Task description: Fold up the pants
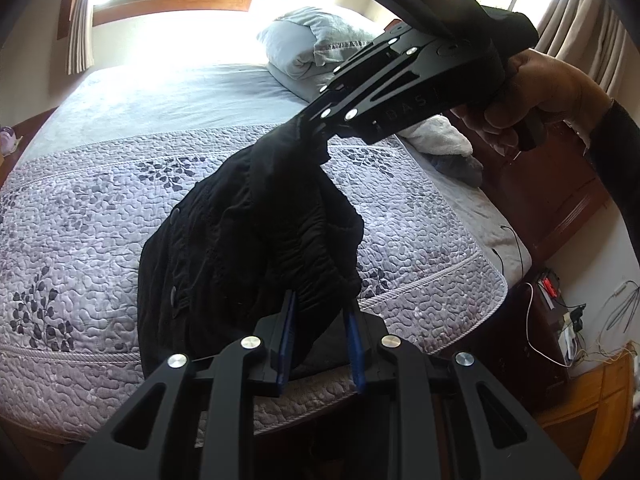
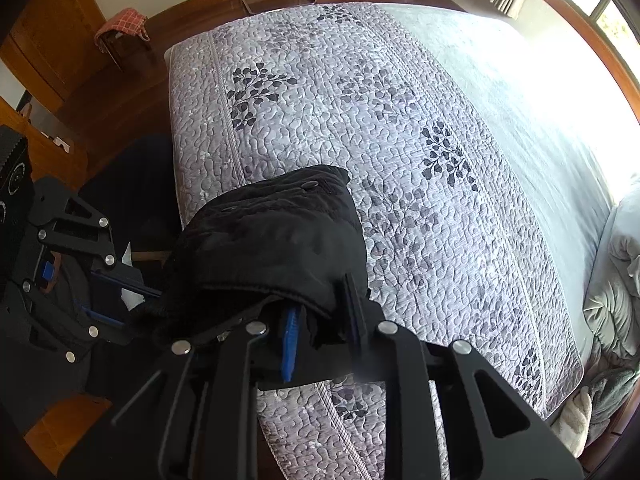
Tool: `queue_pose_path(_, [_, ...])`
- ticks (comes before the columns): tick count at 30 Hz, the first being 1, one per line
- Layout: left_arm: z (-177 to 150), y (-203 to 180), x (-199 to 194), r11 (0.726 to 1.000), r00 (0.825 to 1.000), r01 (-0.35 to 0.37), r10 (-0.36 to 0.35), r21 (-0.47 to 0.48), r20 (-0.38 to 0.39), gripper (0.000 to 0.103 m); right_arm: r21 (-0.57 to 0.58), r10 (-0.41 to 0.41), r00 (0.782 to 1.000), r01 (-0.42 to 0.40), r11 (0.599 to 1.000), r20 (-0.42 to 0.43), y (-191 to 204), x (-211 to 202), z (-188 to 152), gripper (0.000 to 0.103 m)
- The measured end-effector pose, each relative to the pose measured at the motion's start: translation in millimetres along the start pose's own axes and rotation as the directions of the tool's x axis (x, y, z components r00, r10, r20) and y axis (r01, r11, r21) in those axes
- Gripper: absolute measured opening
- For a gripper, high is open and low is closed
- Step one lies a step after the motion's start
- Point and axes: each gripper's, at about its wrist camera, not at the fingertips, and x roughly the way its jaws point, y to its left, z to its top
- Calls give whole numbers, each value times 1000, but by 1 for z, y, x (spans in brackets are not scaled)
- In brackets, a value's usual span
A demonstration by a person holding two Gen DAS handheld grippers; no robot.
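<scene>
Faintly, "BAS" lettering on right gripper, black pants in its clasp

Both wrist cams close above bed, sharing pants

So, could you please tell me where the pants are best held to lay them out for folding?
Keep to the gathered waistband: the left tool and right tool each grip one end of it, so the black pants hang over the quilt. Come from above the bed edge; the legs are probably what hangs hidden below.
</scene>
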Motion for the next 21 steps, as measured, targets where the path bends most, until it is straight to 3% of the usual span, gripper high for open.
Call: queue_pose_path(21, [0, -14, 37, 999, 997, 31, -30, 18, -70, 23, 75, 37, 999, -38, 996, 6, -21, 23, -33, 19])
